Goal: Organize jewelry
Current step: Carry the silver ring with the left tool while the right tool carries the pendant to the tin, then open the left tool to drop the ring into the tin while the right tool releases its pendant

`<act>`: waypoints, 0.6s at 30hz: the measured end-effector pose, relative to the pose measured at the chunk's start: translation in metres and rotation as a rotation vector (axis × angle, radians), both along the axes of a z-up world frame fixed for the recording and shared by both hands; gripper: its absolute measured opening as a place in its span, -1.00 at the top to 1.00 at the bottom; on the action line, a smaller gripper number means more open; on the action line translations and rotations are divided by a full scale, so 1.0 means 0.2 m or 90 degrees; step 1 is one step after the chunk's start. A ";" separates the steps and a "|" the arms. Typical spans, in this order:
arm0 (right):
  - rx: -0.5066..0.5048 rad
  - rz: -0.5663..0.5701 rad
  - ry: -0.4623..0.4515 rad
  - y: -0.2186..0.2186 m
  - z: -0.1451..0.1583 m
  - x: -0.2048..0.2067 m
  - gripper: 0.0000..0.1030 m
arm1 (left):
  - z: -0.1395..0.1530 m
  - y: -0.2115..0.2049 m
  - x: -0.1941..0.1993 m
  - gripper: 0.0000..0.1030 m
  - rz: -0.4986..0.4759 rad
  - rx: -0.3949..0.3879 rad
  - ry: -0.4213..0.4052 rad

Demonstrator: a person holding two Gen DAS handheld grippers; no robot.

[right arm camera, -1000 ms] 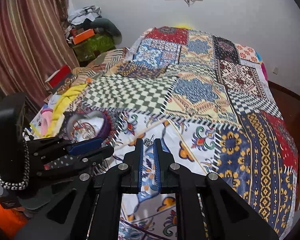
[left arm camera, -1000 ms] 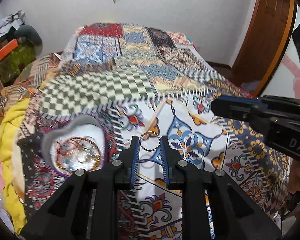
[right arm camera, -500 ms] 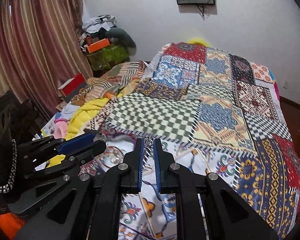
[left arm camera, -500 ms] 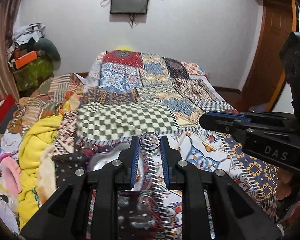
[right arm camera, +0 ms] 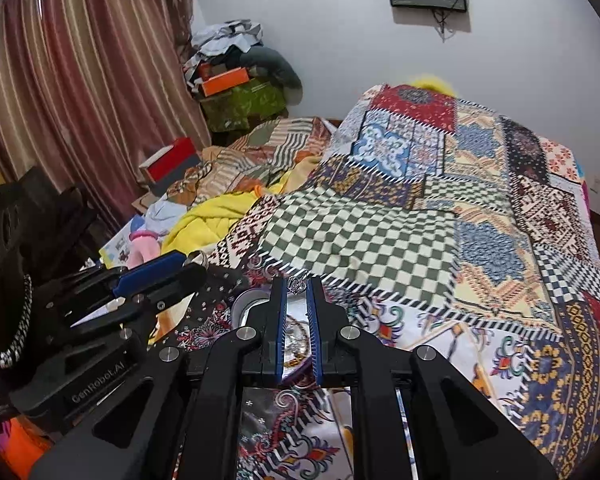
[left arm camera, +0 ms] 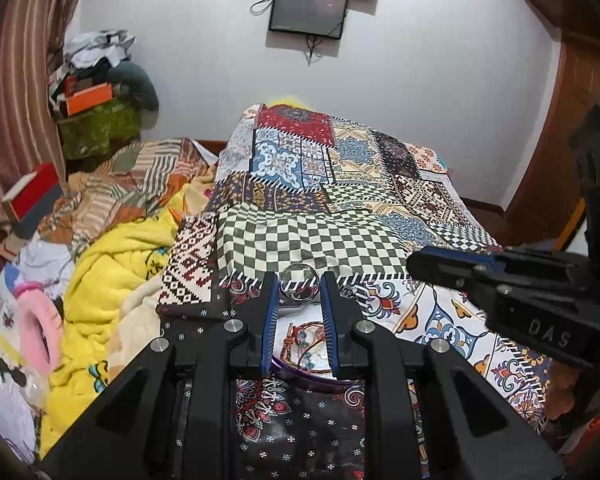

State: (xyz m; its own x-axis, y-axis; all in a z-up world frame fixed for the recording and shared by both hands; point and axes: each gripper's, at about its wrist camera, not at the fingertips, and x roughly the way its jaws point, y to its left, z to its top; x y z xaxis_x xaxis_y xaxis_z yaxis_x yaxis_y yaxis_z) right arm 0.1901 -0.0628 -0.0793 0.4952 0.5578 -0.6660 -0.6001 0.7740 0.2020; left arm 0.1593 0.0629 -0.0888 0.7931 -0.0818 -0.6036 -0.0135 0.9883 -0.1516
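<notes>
1. Nearest to us, our left gripper holds a thin silver hoop ring clamped between the tips of its blue-padded black fingers.
2. Our right gripper is closed on a small silver ring with a sparkling stone cluster, pinched at the very tips of its fingers.
3. Right below both grippers sits a heart-shaped dish with a purple rim and white inside; it rests on the dark floral patch of the bedspread and holds a tangle of gold and reddish bangles.
4. In the left wrist view the right gripper reaches in from the right, just beside the left one; in the right wrist view the left gripper comes in from the left, with the hoop showing at its tip.
5. Beyond the dish the patchwork bedspread runs away from us, with a green and cream checked panel just past the fingertips.
6. To the left of the bed lie a crumpled yellow blanket and a pink slipper.
7. Farther left are a red box and a striped brown curtain.
8. On the far white wall hangs a dark flat screen.
</notes>
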 end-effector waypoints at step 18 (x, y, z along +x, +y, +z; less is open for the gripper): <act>-0.049 0.007 0.086 0.12 -0.26 0.17 0.82 | -0.24 0.04 0.13 0.62 0.000 -0.025 0.068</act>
State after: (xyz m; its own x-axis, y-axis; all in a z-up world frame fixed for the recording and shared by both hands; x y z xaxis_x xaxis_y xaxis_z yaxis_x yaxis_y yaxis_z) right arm 0.2233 -0.0388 -0.1309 0.3922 0.5076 -0.7672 -0.5797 0.7839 0.2223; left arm 0.1854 0.0714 -0.1370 0.7239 -0.1075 -0.6815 -0.0311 0.9817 -0.1879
